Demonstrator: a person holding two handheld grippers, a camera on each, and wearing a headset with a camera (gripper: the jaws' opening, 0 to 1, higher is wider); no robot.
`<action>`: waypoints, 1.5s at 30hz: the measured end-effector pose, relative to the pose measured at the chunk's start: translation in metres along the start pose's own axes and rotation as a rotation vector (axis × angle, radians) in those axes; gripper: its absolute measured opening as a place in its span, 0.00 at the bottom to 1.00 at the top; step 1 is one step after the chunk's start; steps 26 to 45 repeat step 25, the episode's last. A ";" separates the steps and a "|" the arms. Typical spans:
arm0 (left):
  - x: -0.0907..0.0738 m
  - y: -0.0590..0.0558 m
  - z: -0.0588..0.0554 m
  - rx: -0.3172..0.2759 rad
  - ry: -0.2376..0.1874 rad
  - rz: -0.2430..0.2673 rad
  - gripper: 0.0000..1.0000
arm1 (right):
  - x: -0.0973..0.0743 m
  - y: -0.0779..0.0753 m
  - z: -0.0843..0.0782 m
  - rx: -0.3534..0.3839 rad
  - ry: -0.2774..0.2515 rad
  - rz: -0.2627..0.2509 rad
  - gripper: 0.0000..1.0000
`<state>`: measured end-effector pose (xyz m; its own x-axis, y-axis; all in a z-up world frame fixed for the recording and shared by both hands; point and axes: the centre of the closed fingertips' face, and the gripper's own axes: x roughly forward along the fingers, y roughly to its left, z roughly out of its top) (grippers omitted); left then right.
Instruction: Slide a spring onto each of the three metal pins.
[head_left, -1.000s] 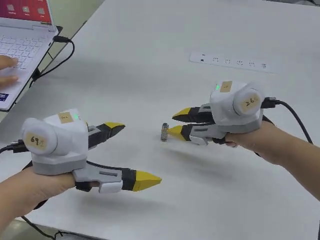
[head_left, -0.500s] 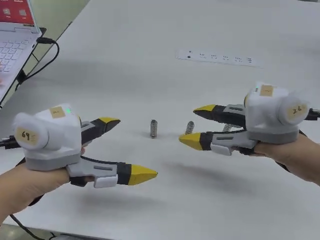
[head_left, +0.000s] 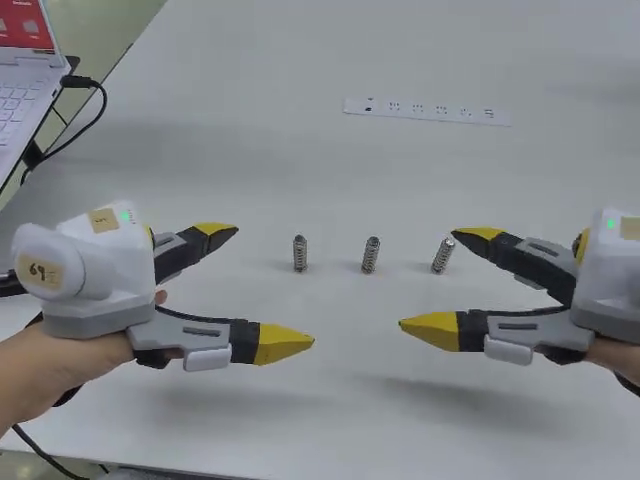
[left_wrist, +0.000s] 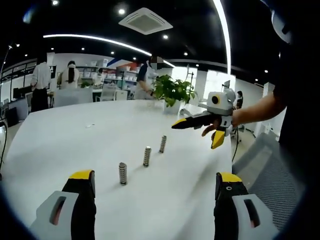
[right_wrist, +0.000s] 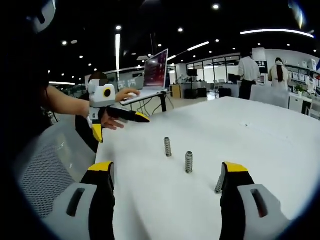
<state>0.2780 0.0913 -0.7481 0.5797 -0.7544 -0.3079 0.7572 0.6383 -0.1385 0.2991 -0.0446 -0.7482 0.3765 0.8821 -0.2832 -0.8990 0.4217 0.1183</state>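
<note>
- desk (head_left: 330, 400): white, broad, matte top; carries every item listed below
- laptop (head_left: 18, 70): open, at the far left corner of the desk; red screen and pale keyboard partly in the head view
- left hand-held gripper (head_left: 262, 287): white body, black jaws with yellow tips, held in the person's left hand at the near left of the desk; jaws spread wide, nothing between them; tips point toward the row of springs, well apart from it
- right hand-held gripper (head_left: 437, 280): same build, held at the near right; jaws spread wide, gripping nothing; its upper tip lies just beside the top of the right spring (head_left: 441, 256); whether they touch cannot be told
- power strip (head_left: 427, 110): white, long, lying flat at the far side of the desk, beyond the springs
- cable (head_left: 85, 110): black, looping from the laptop's edge over the left part of the desk
- springs, three, small, metal, standing in a row across the middle of the desk between the two grippers, evenly spaced and apart from one another: left spring (head_left: 300, 254) upright; middle spring (head_left: 371, 254) upright; right spring leaning; the pins inside are too small to make out
</note>
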 end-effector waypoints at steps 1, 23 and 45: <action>0.000 0.000 0.000 0.000 -0.001 -0.003 0.98 | -0.006 0.000 -0.002 0.005 0.001 -0.007 0.90; -0.024 0.008 -0.001 0.016 -0.017 0.031 0.98 | -0.033 0.001 -0.013 -0.008 -0.026 -0.068 0.99; -0.026 0.009 -0.003 0.026 -0.004 0.035 0.98 | -0.035 0.001 -0.011 -0.013 -0.026 -0.071 0.99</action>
